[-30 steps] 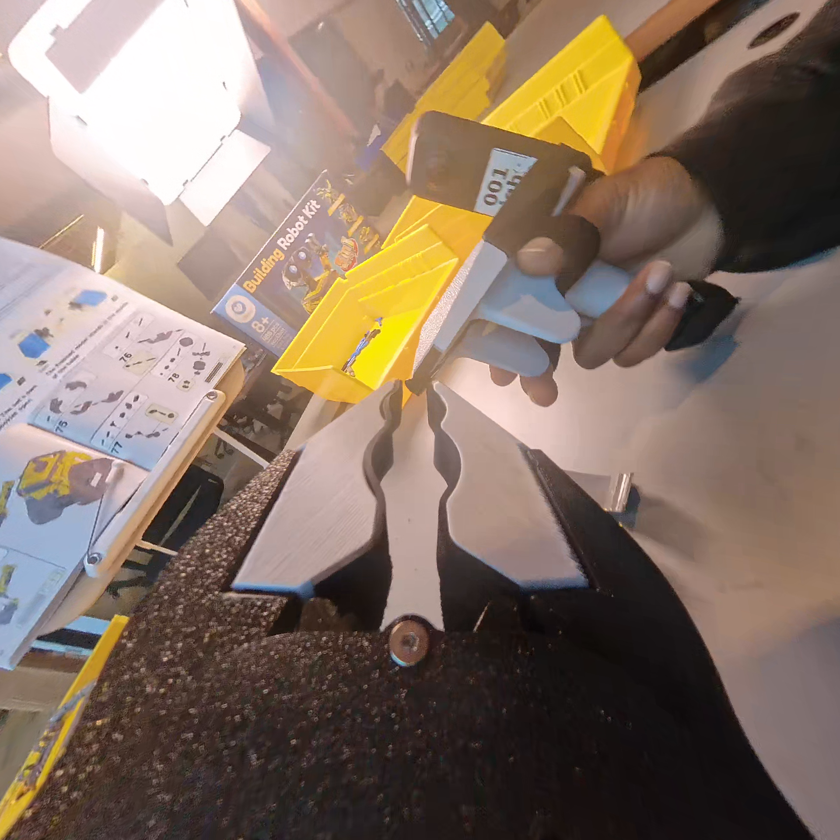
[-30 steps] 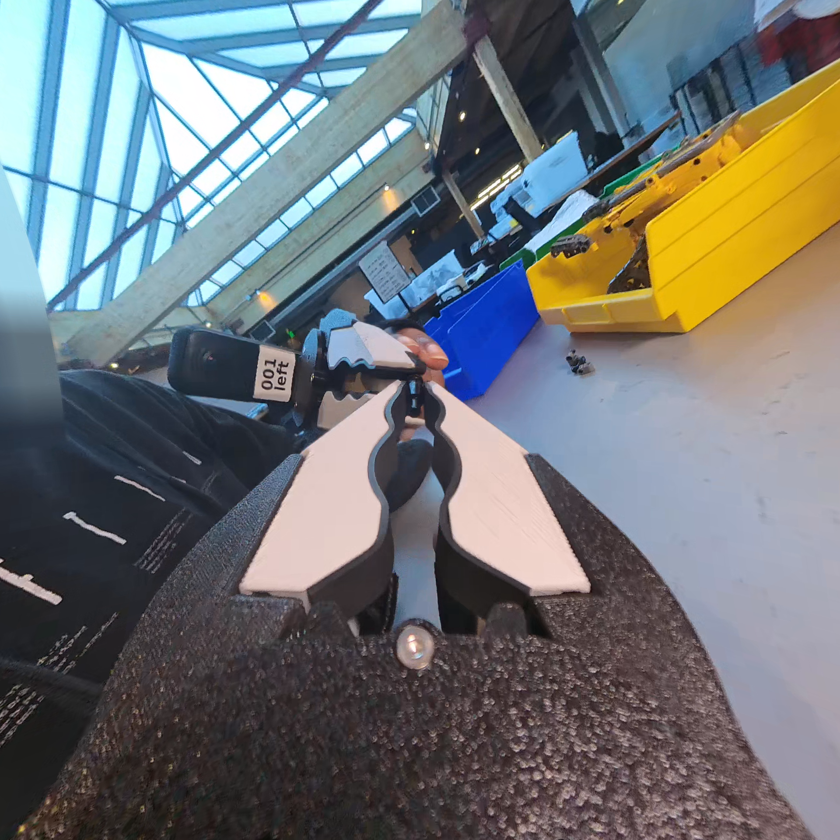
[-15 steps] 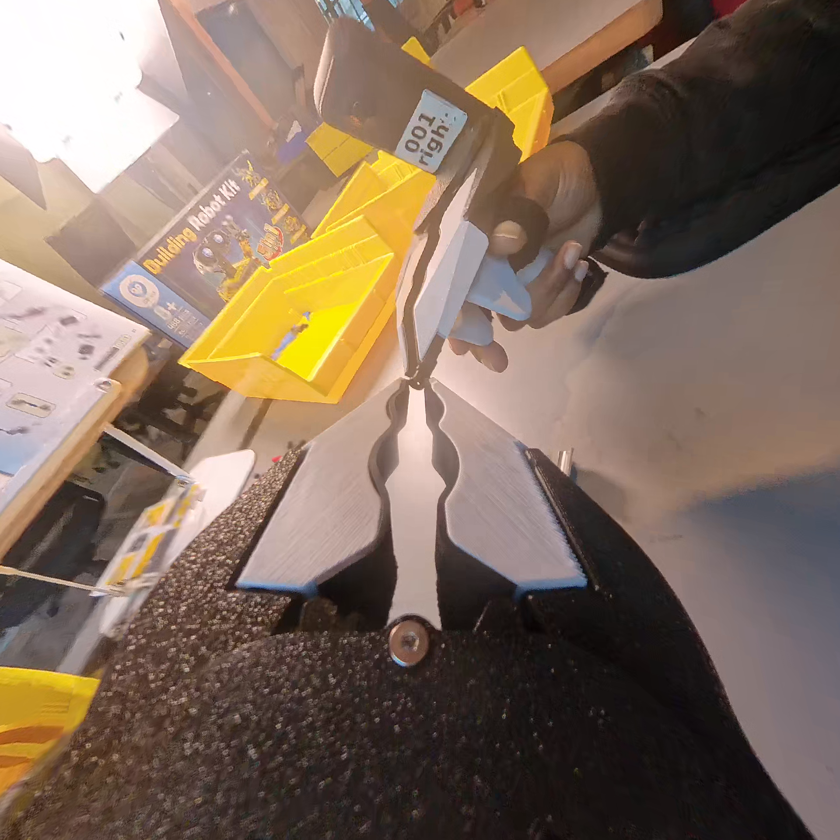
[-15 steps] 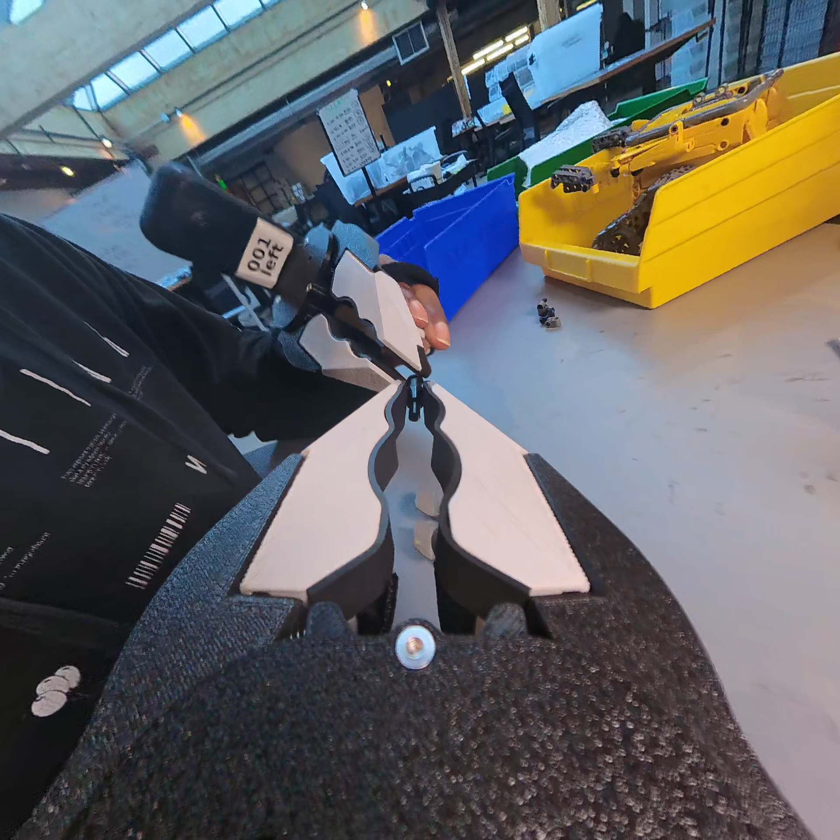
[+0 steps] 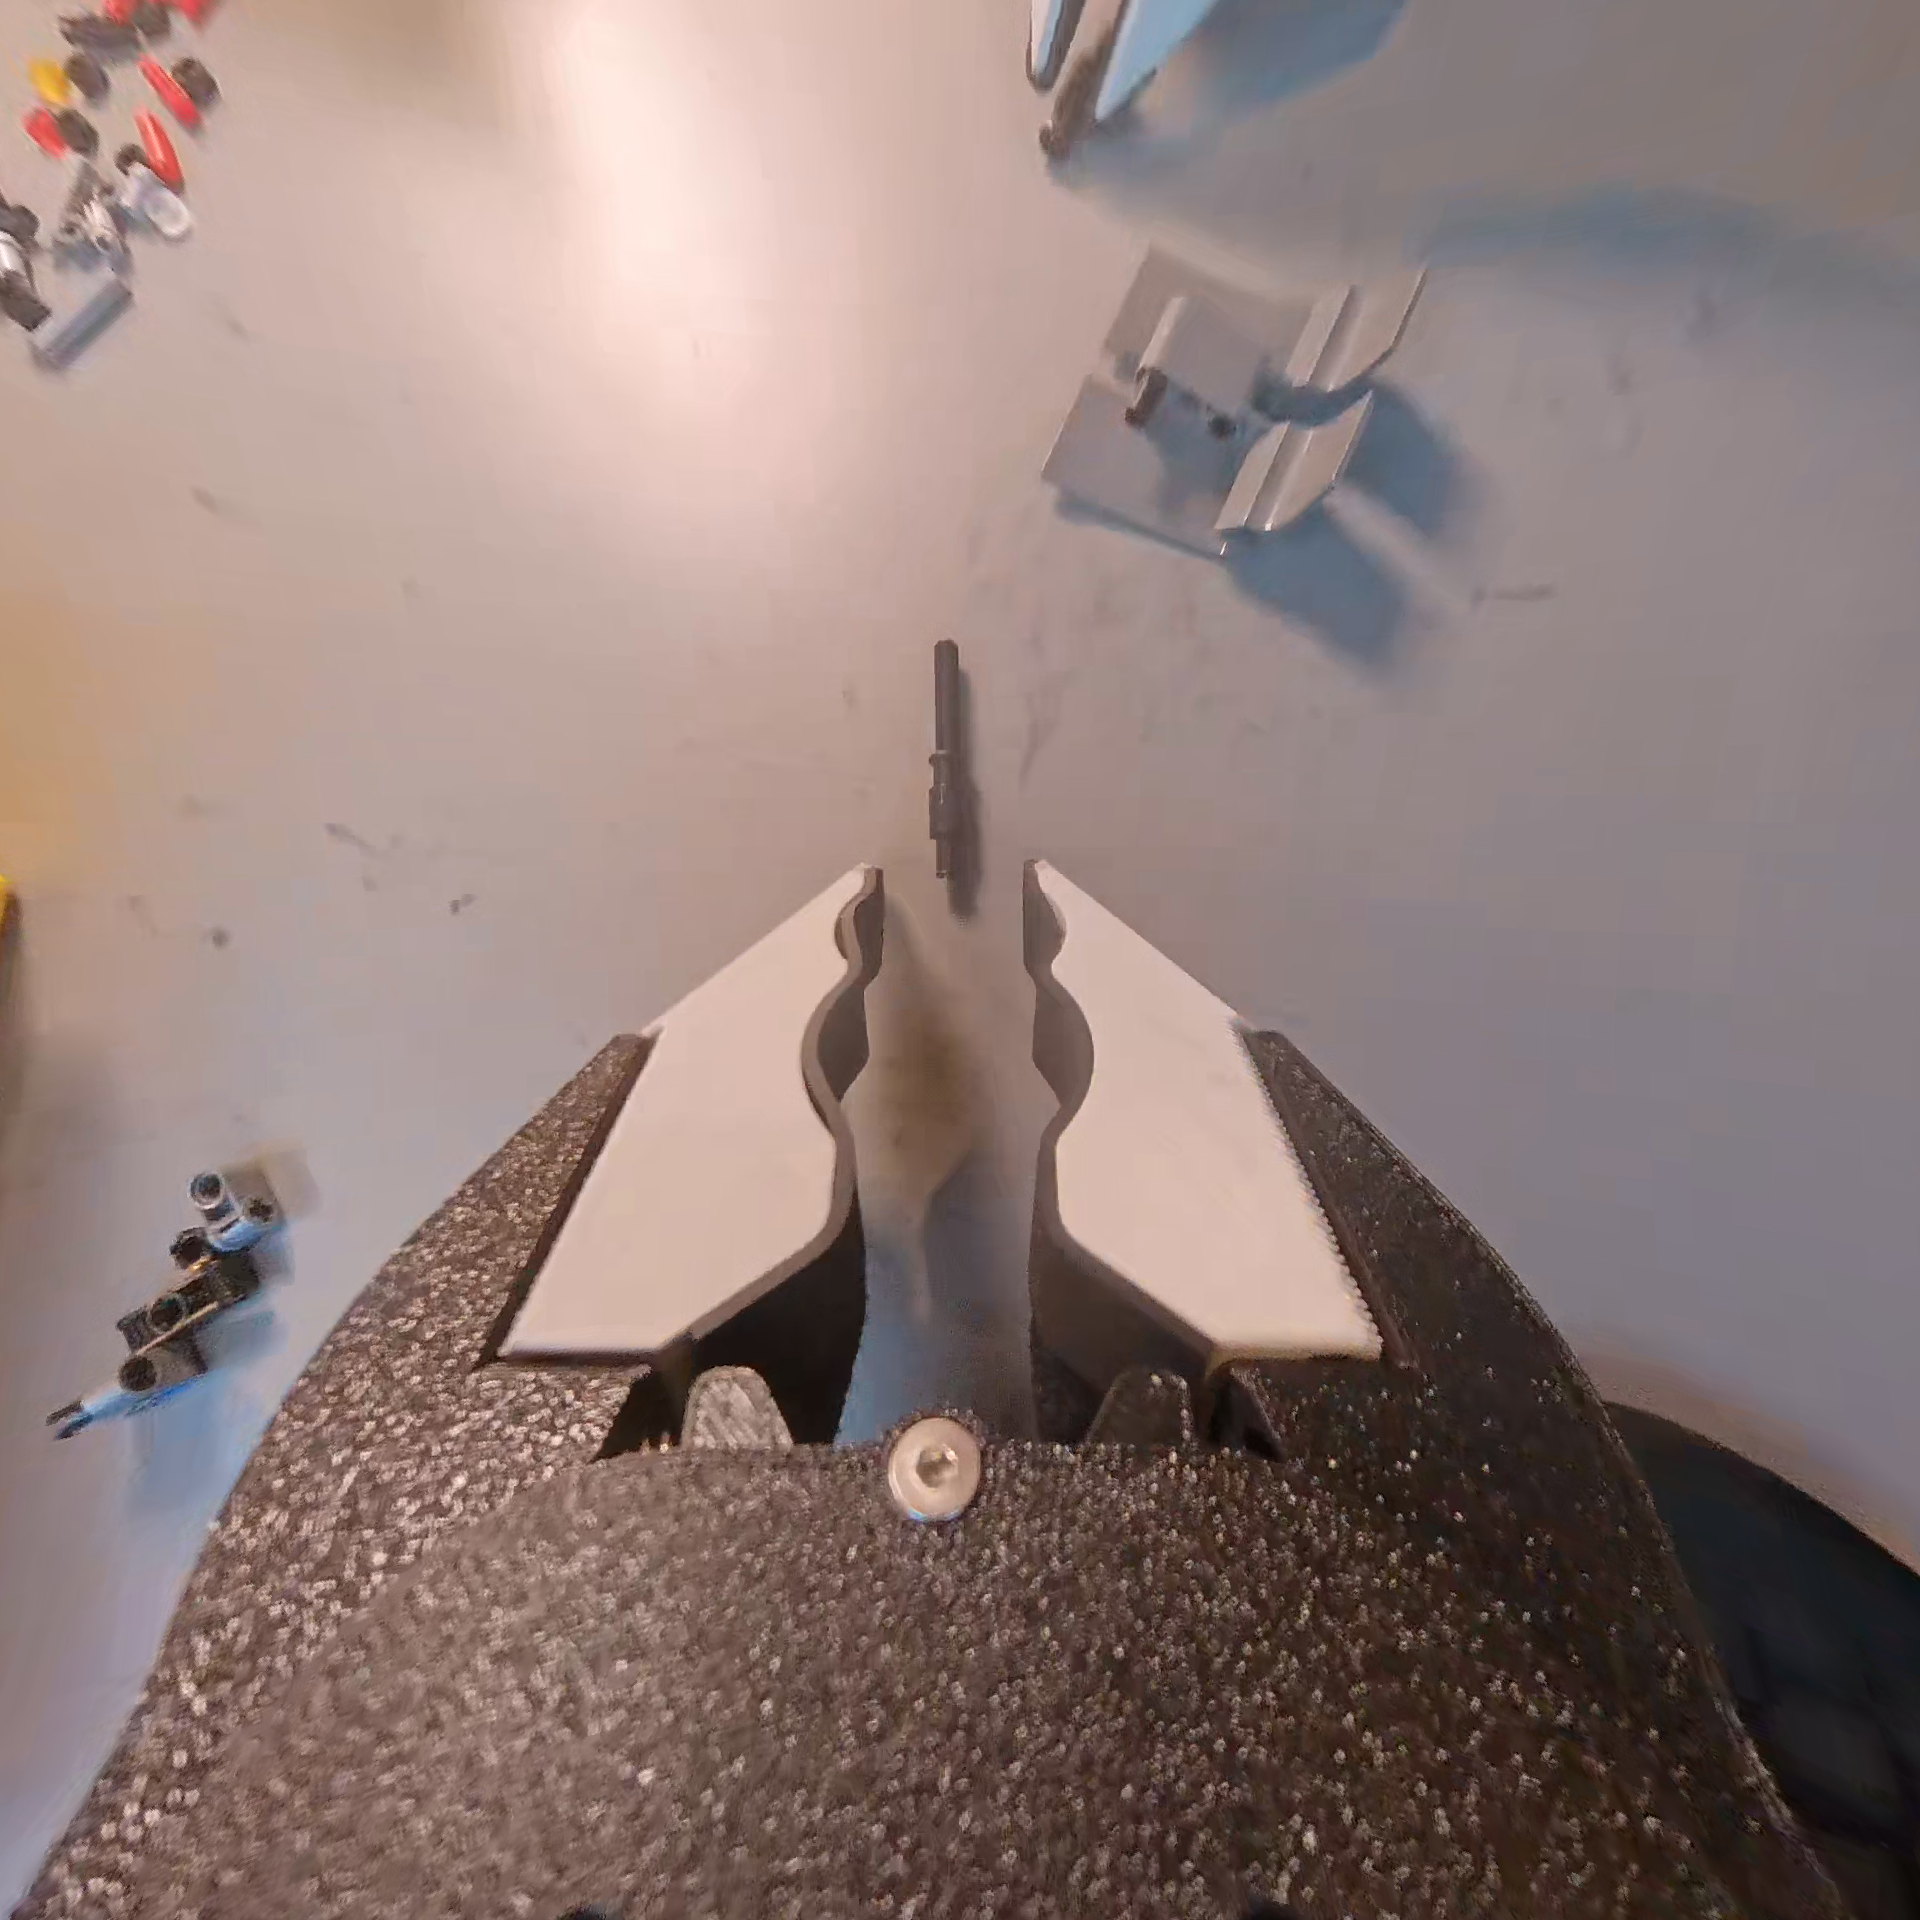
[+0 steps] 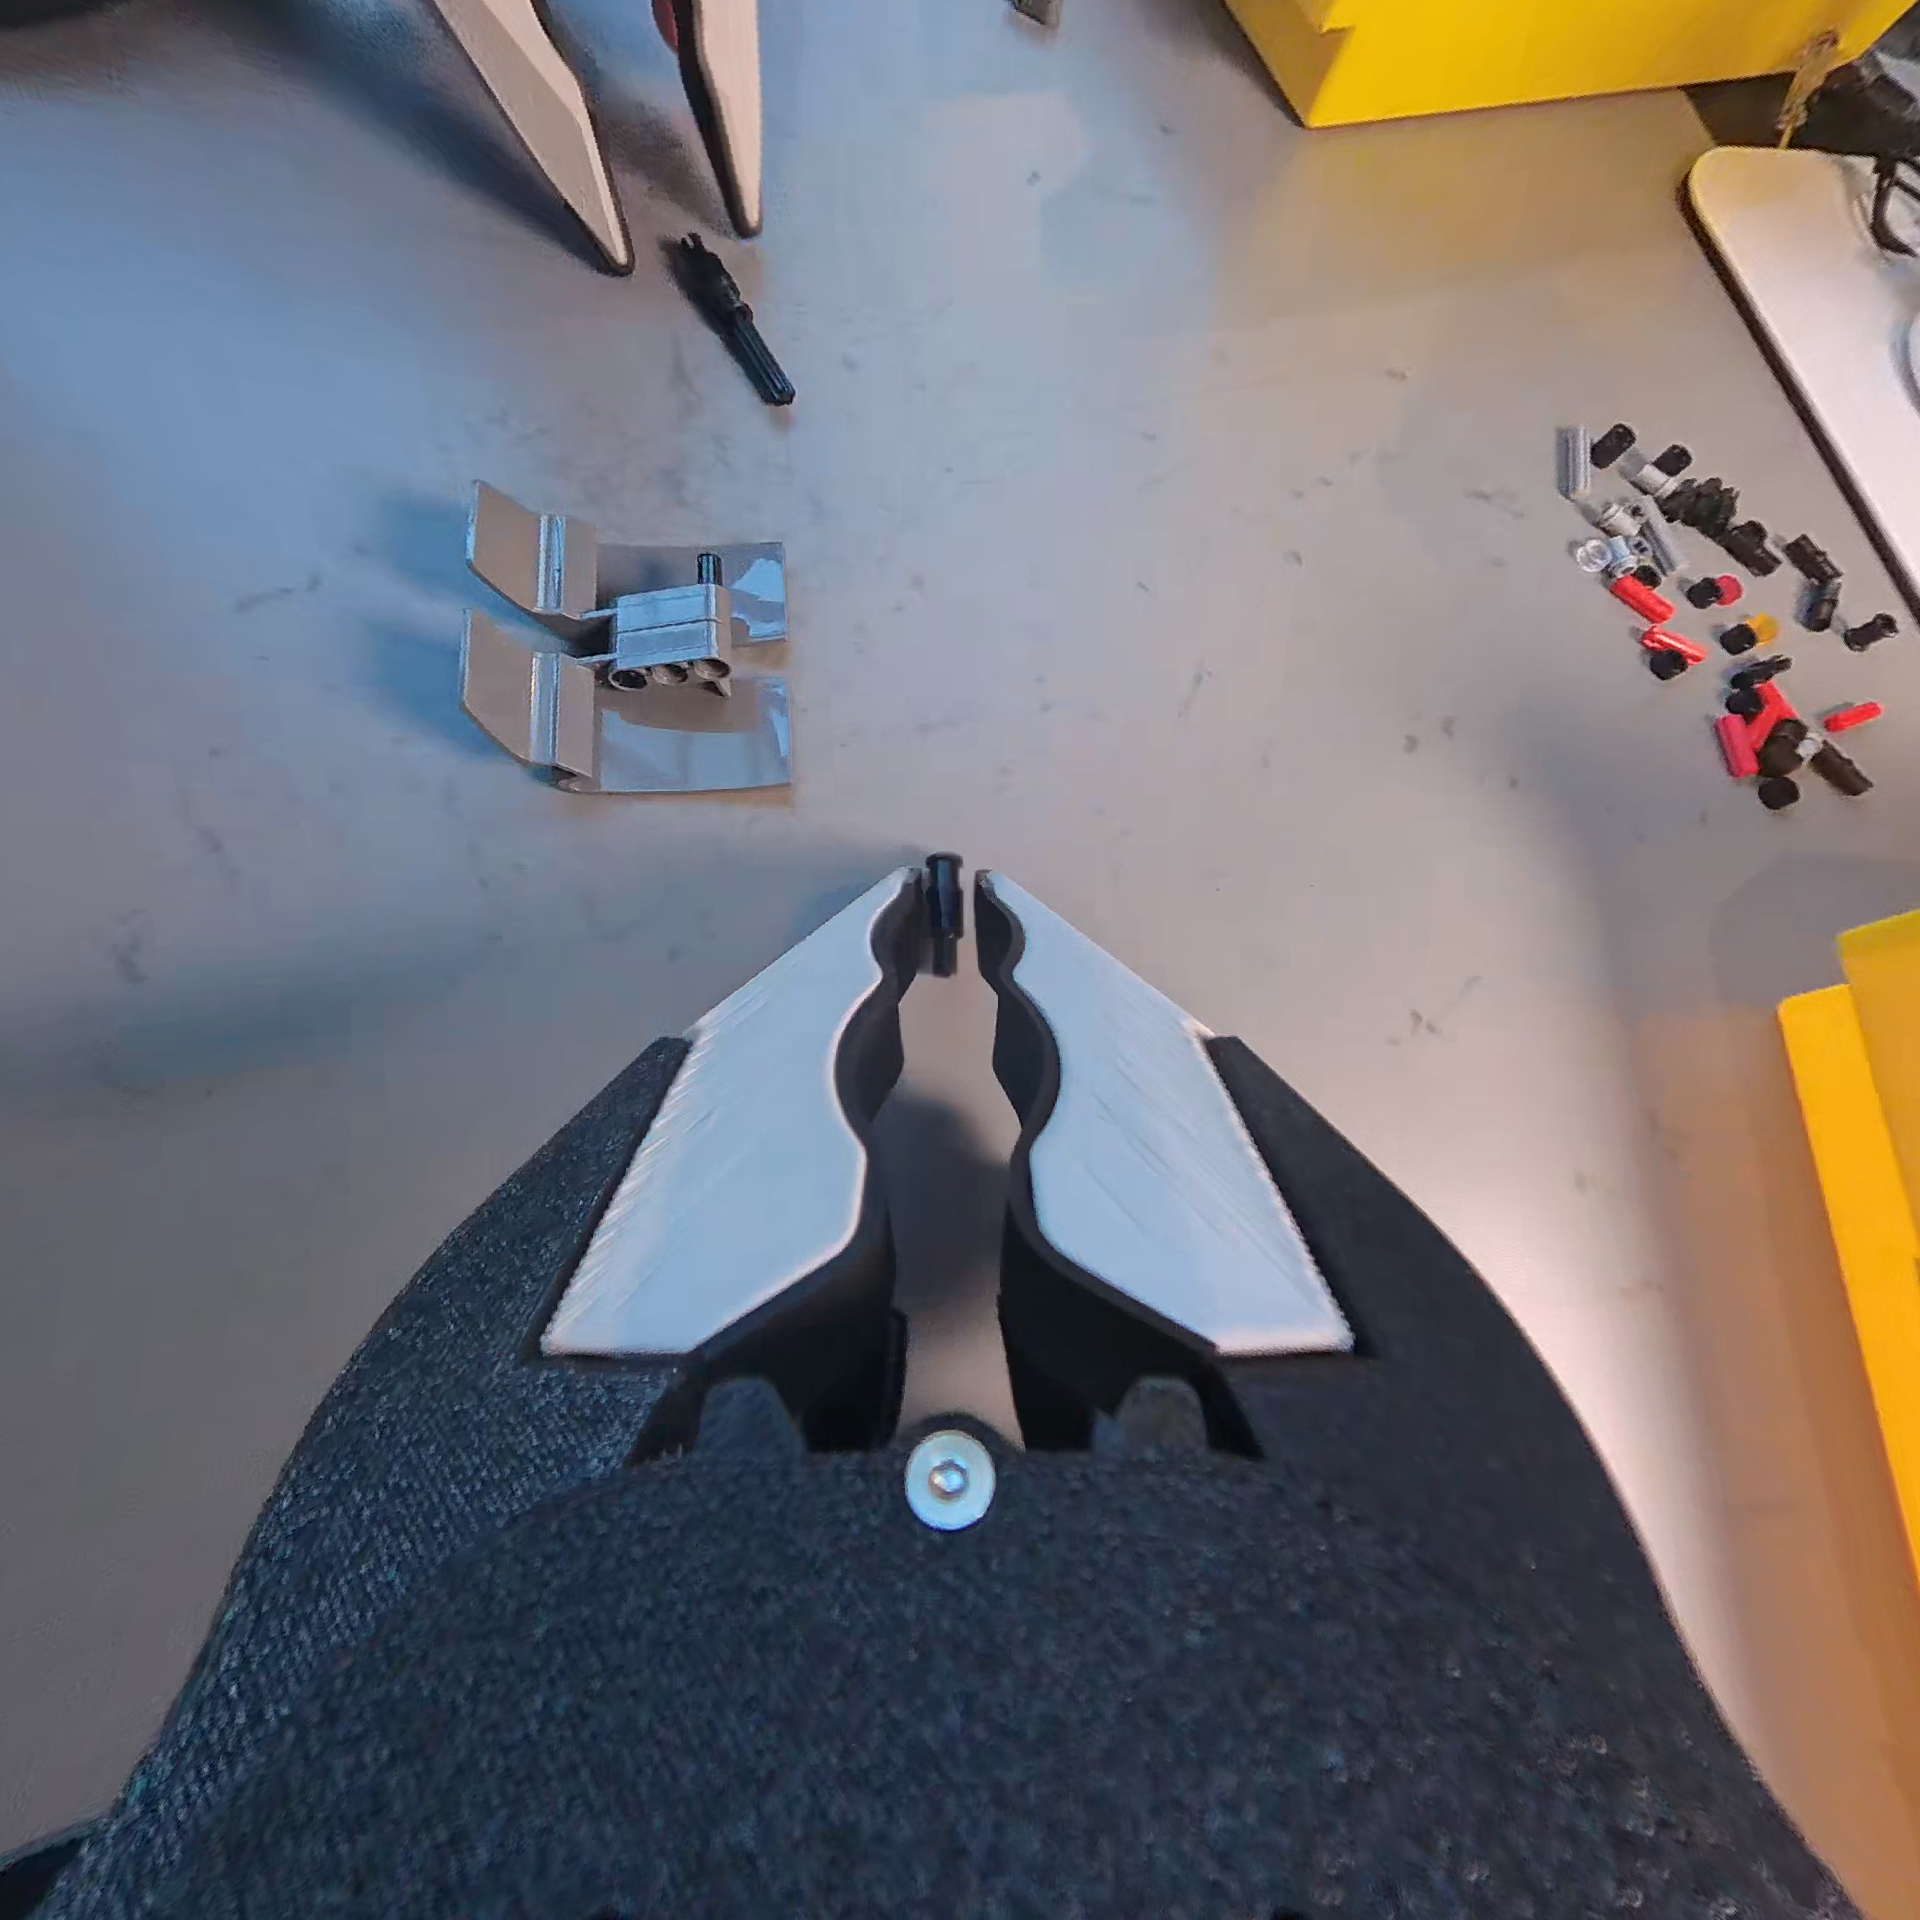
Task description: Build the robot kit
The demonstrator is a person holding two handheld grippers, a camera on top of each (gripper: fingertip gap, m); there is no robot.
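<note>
Left gripper (image 5: 951,878): fingers held apart above black axle (image 5: 945,764) (lying on grey surface (image 5: 520,623)).
Right gripper (image 6: 945,883): fingers clamped on small black pin (image 6: 943,904).

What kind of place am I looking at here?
Probably a workbench for building a toy construction kit: a grey table holds a heap of small red and black parts, a grey panel assembly and yellow bins.
</note>
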